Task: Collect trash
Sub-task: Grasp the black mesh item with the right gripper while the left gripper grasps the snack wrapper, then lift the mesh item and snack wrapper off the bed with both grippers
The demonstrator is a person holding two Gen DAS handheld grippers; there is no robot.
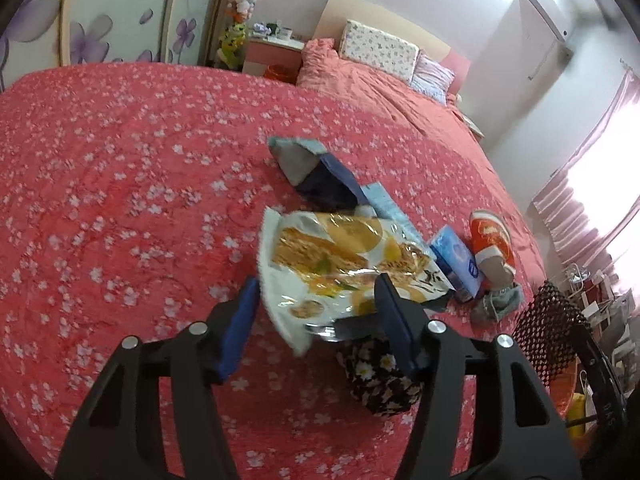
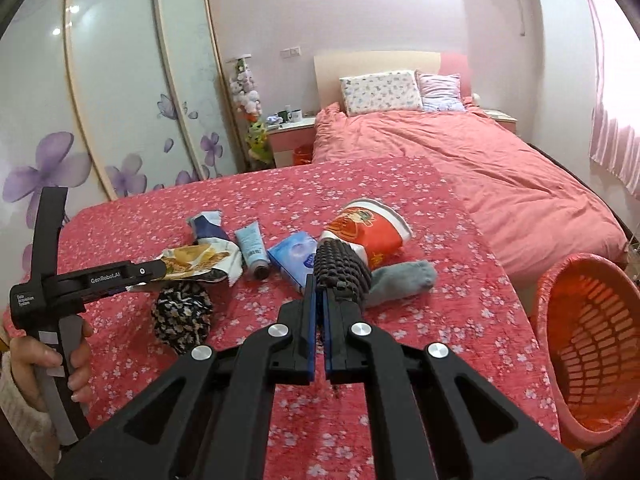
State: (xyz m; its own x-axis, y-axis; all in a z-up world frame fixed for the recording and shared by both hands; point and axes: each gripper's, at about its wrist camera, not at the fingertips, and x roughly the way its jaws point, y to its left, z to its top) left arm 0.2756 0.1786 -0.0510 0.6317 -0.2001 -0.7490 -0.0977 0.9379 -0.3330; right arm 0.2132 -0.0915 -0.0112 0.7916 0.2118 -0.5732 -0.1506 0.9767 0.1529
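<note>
The snack wrapper [image 1: 340,256] lies between the wide-spread jaws of the left gripper [image 1: 316,312], and neither pad clearly presses on it, so it could slide off or crumple away when the jaws shut. The thin foil may also fold and leave only a corner pinched. The black floral sock [image 1: 380,376] lies right under the wrapper's lower edge, and a deep reach could catch it too.

The right gripper [image 2: 320,300] is clenched on a black mesh item [image 2: 340,276], held above the bed [image 2: 360,360]; swinging it could knock the red cup [image 2: 368,232] or the blue tissue pack [image 2: 294,258]. The left gripper is held low and level from the left side, with a hand [image 2: 48,364] on its handle. The orange basket [image 2: 588,356] stands beside the bed on the right.
</note>
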